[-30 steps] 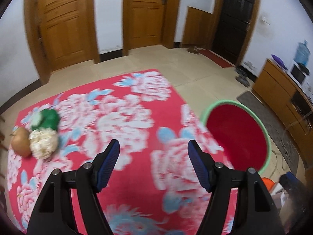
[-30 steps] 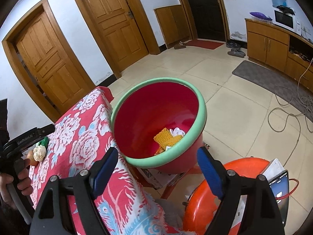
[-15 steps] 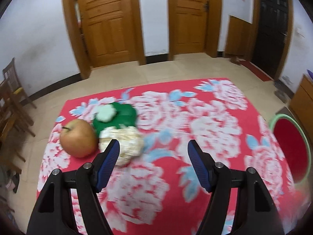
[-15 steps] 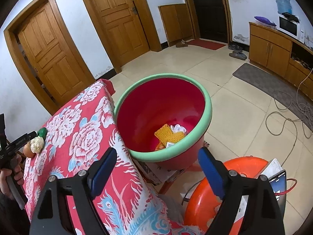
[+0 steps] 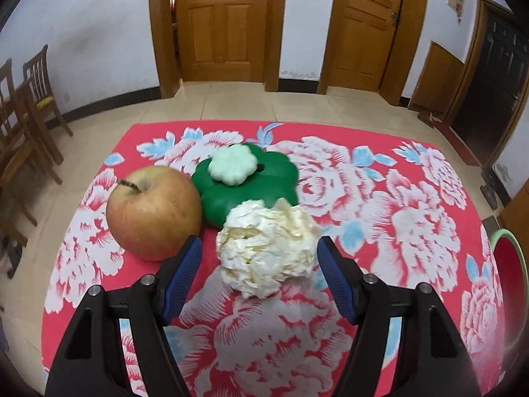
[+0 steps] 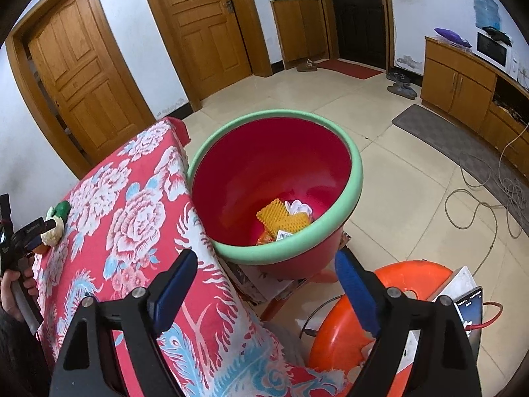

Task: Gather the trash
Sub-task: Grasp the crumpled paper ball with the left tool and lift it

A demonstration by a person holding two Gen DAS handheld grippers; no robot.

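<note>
Trash, in the left wrist view, means the crumpled paper ball [image 5: 267,247], which lies on the red flowered tablecloth [image 5: 413,231] straight ahead of the left gripper [image 5: 259,269]. The blue pads of that gripper stand apart, one on each side of the ball, and neither touches it, so nothing is held. An apple [image 5: 153,212] sits just to the left of the ball, with the left pad close to it, and a green flower-shaped lid [image 5: 246,182] lies behind, the ball resting against its front edge. These two look like keepers rather than rubbish, though that is a judgement. A sliver of the bin's green rim [image 5: 510,244] shows beyond the right edge of the table.

From the right wrist view, the red bin [image 6: 274,182] stands on the floor against the table's end, and the right gripper [image 6: 266,286] hangs above and in front of it with its fingers wide apart and nothing between them. Inside the bin lie a yellow waffled piece [image 6: 281,220], something white [image 6: 299,206] and a scrap with a label, so part of the collecting appears to be done. Far off at the left edge a hand [image 6: 13,292] holds the other gripper near the paper ball and the apple.

By this showing, the paper ball is the one piece of rubbish left on the table: it still has to be gripped, carried across and dropped in the bin. The close apple could get nudged when the pads close.
</note>
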